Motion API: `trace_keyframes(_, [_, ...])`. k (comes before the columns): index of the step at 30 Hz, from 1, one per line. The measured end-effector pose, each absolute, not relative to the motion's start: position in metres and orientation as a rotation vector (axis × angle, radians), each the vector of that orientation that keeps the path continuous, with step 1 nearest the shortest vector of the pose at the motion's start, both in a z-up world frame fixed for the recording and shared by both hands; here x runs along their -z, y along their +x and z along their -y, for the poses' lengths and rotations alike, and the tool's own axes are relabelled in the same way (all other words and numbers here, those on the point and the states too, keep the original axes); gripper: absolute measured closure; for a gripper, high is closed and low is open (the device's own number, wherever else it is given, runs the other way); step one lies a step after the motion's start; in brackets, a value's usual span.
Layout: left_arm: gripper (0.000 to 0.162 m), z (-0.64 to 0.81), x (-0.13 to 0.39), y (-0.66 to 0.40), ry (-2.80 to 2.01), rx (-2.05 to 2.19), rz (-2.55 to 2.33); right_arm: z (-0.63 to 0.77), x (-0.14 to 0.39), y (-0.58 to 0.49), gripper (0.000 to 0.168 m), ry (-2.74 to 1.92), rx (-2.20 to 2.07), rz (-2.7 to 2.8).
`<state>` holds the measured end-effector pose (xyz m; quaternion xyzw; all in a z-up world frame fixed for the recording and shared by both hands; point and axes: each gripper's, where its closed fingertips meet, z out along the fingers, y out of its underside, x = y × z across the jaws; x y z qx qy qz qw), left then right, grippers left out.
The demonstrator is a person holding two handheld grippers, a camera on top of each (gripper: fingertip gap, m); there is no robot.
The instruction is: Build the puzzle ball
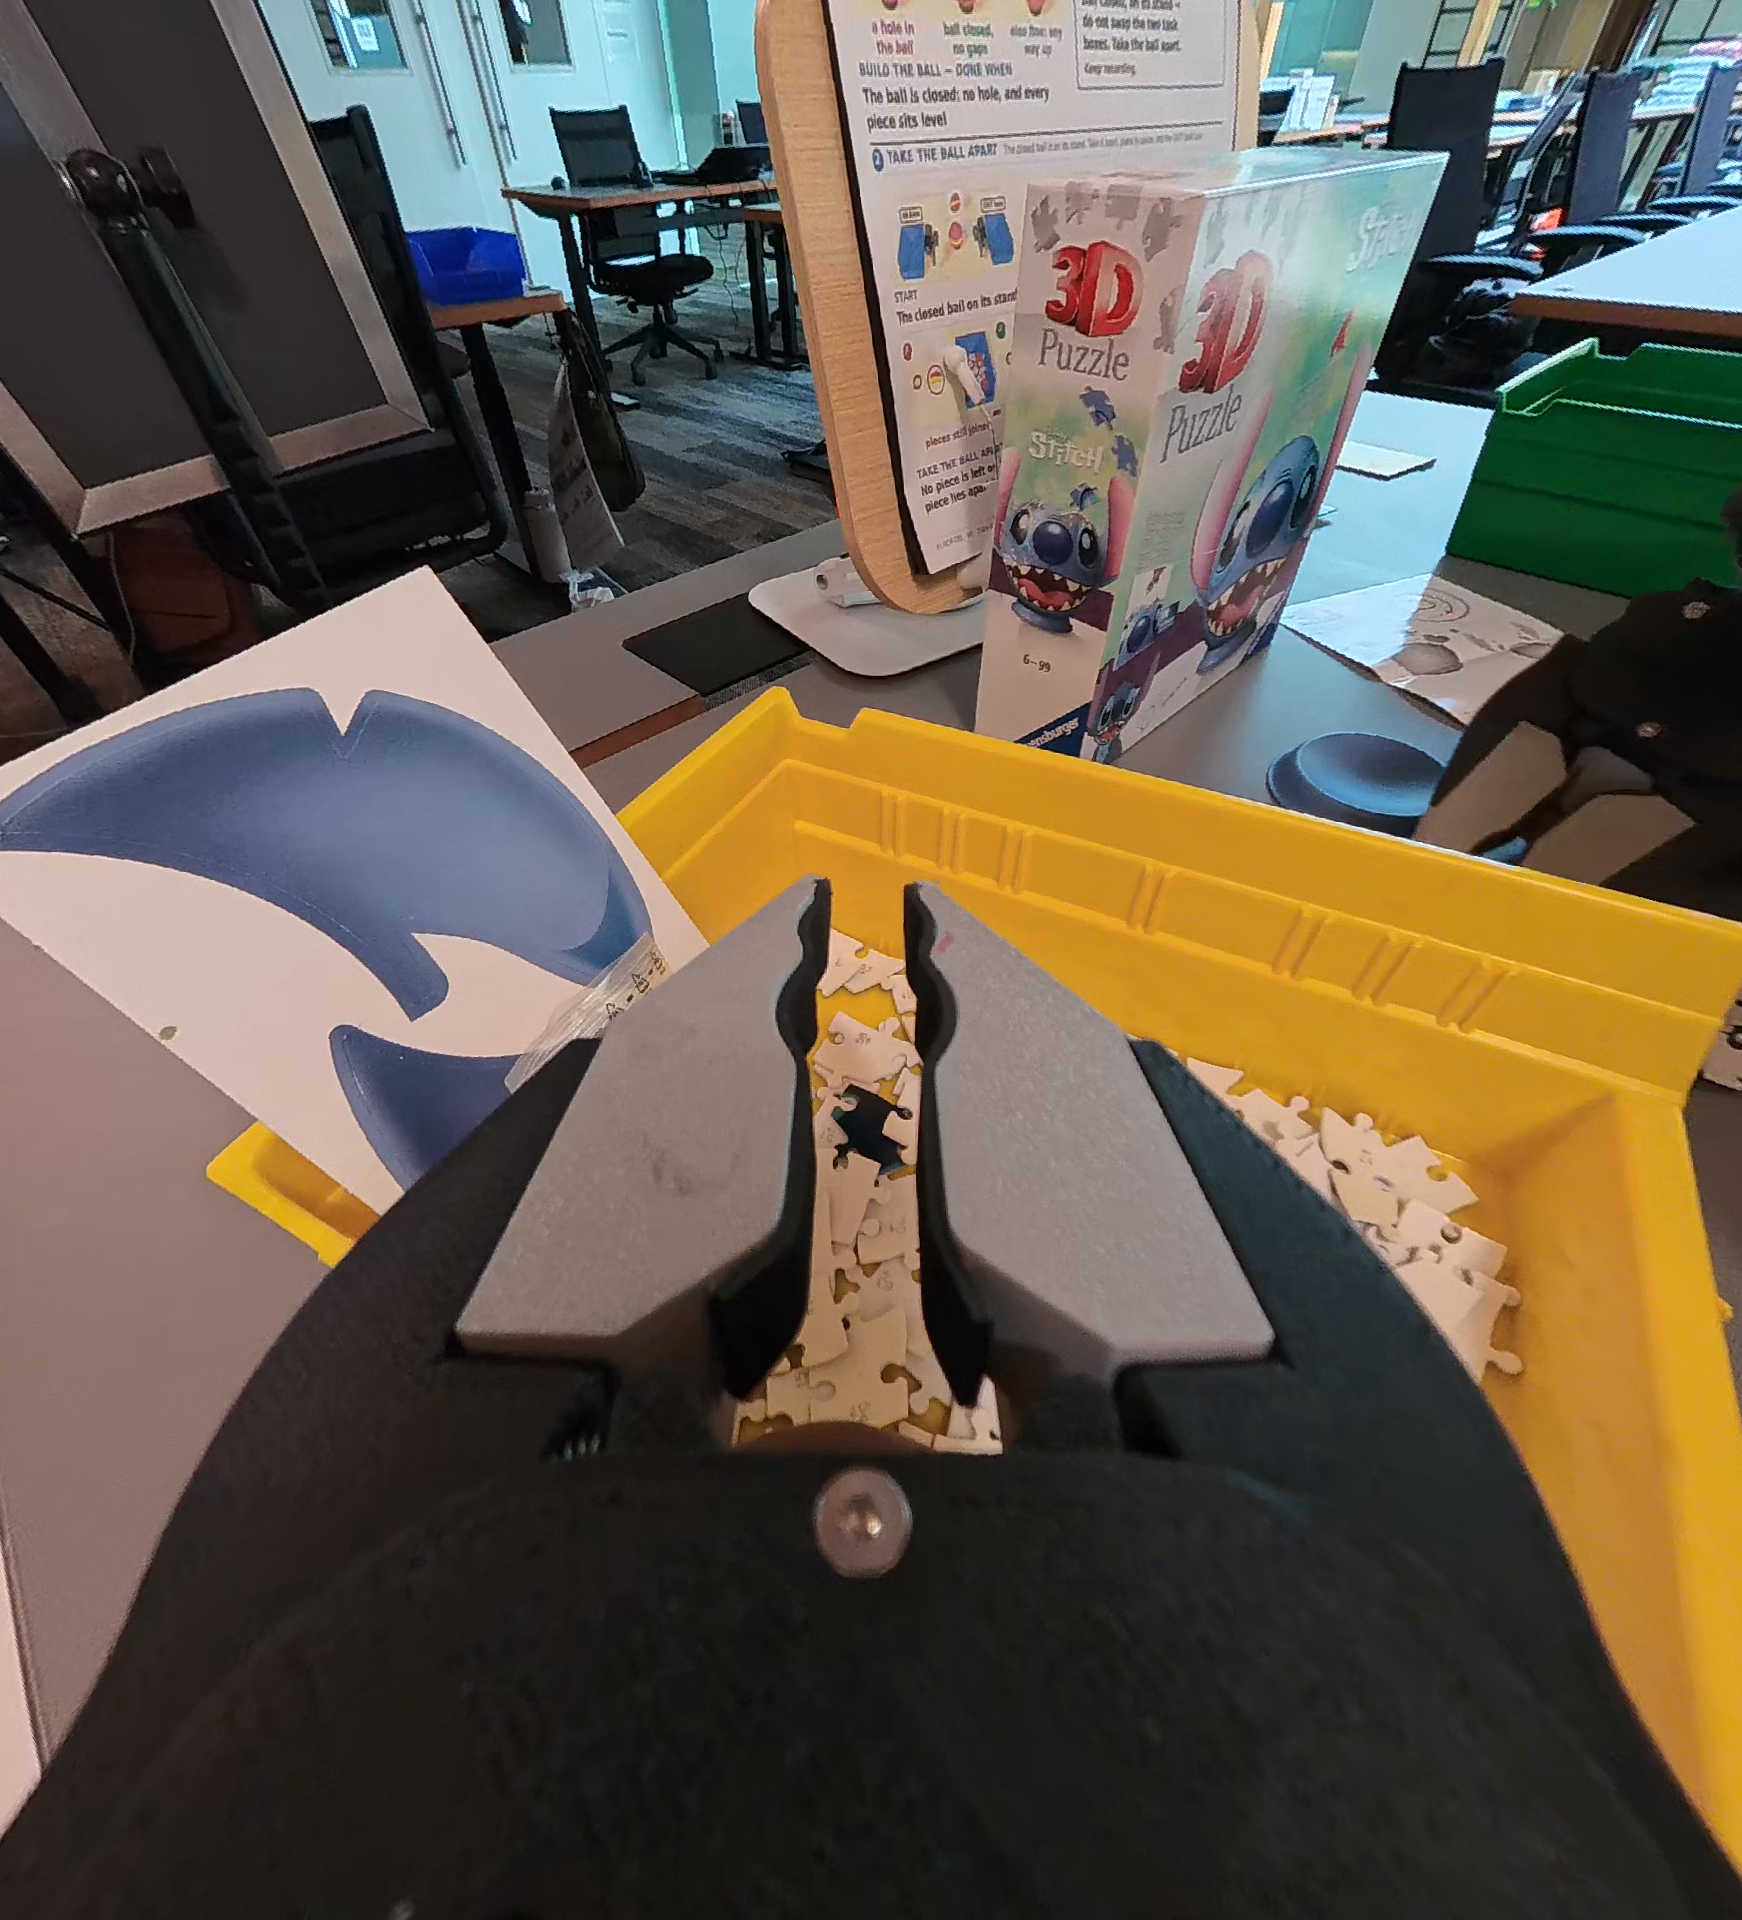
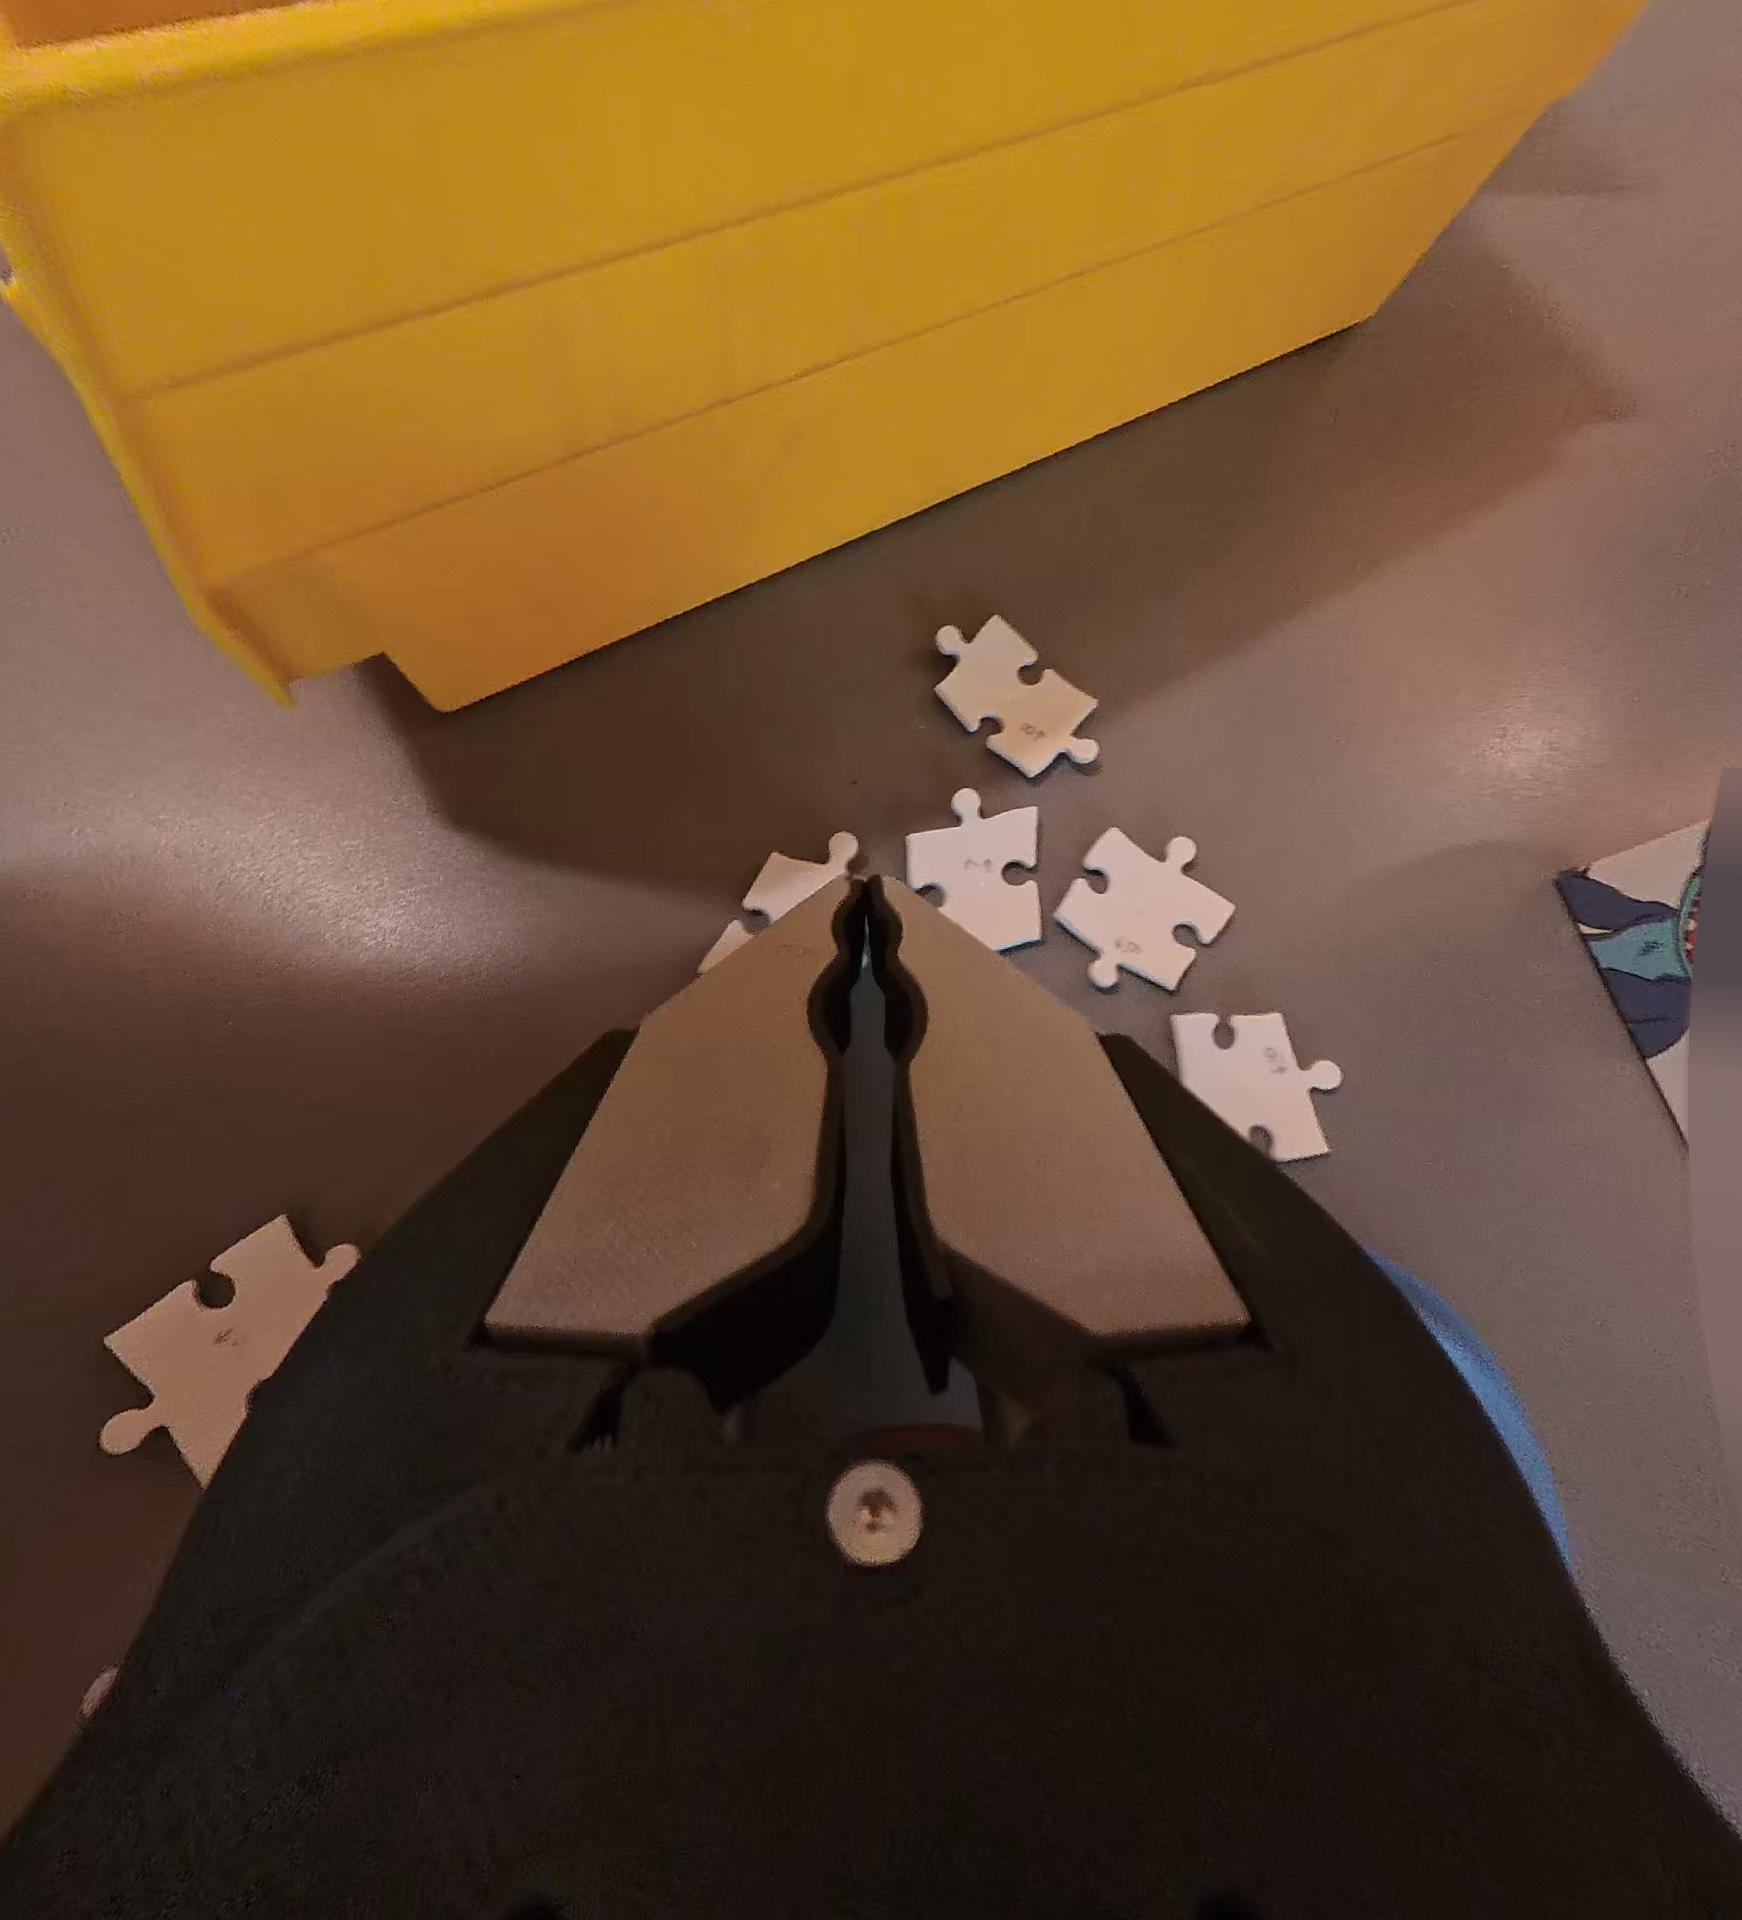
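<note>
1. The left tool (image 1: 867,904) hangs over the yellow bin (image 1: 1262,914), its fingers a little apart and holding nothing.
2. White puzzle pieces (image 1: 1386,1195) lie in the bin below it; the tool's body hides most of the heap. One dark piece (image 1: 867,1127) shows in the gap between the fingers.
3. Beyond the bin stands the puzzle box (image 1: 1189,436); left of the tool a blue-and-white sheet (image 1: 306,831) leans over the bin's edge.
4. The right tool (image 2: 867,888) has its tips together at the edge of a white piece (image 2: 794,883) on the worktop (image 2: 223,935); whether it grips that piece cannot be told.
5. More pieces (image 2: 1142,909) lie just right of its tips, face down, with one piece (image 2: 212,1340) to its left partly hidden.
</note>
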<state>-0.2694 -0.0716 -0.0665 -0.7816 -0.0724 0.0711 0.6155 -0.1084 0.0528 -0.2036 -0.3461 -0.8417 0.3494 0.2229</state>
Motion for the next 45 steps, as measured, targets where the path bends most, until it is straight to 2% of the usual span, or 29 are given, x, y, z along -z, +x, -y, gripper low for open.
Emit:
trace_keyframes(7, [0.151, 0.072, 0.066, -0.269, -1.801, -0.165, 0.164, -0.081, 0.181, -0.123, 0.168, -1.108, -1.038, 2.139])
trace_keyframes(11, [0.151, 0.072, 0.066, -0.269, -1.799, -0.165, 0.162, -0.098, 0.193, -0.130, 0.168, -1.230, -0.954, 2.092])
trace_keyframes(19, [0.152, 0.072, 0.066, -0.269, -1.798, -0.165, 0.162, -0.103, 0.193, -0.136, 0.168, -1.213, -0.875, 2.041])
trace_keyframes(31, [0.152, 0.072, 0.066, -0.269, -1.800, -0.169, 0.161, -0.080, 0.185, -0.130, 0.168, -1.187, -1.050, 2.087])
trace_keyframes(41, [0.152, 0.072, 0.066, -0.269, -1.801, -0.172, 0.161, -0.097, 0.145, -0.147, 0.168, -1.224, -1.196, 1.781])
trace_keyframes(45, [0.152, 0.072, 0.066, -0.269, -1.801, -0.171, 0.160, -0.091, 0.161, -0.141, 0.168, -1.261, -1.181, 1.893])
